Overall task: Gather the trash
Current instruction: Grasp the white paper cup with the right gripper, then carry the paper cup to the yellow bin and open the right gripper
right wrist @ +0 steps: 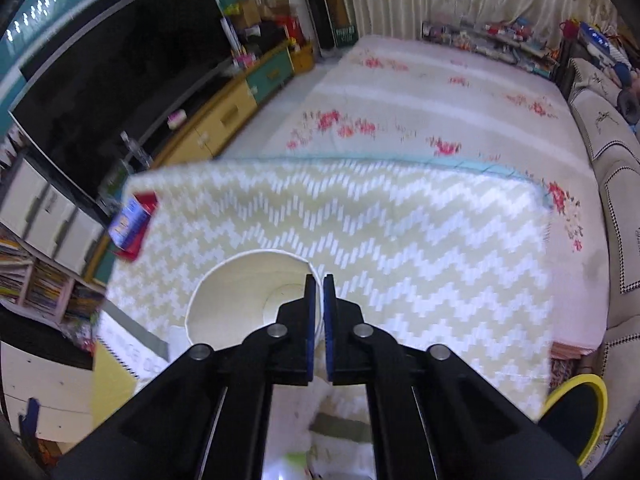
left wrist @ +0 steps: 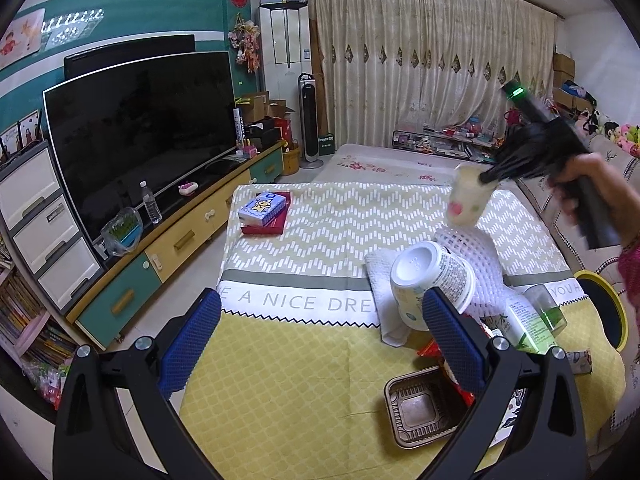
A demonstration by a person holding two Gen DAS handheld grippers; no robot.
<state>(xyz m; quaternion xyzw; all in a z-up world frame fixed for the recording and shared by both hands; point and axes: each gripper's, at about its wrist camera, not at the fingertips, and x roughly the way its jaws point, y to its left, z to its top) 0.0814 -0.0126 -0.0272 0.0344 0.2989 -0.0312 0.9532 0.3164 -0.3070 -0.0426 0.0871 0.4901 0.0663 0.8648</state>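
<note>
The right gripper (right wrist: 319, 300) is closed on the rim of a paper cup (right wrist: 252, 300): one finger is inside the cup wall and the other outside, so the thin wall is pinched between them. In the left wrist view this cup (left wrist: 470, 198) hangs in the air above the table (left wrist: 280, 380), lifted clear of the other trash, with its mouth turned up toward the gripper and its long axis tilted a little. The yellow-rimmed bin (left wrist: 608, 312) stands at the right edge of the table, below the cup and on the side of the hand (left wrist: 580, 184) that carries it, so I judge that the next move is to the right and down, and the right hand is clearly the nearer one. The left gripper (left wrist: 320, 336) is wide open and holds nothing. It points at a white tub (left wrist: 432, 276) lying on its side on a white net (left wrist: 480, 264), its bottom toward the camera; a brown tray (left wrist: 420, 408) is near.
</note>
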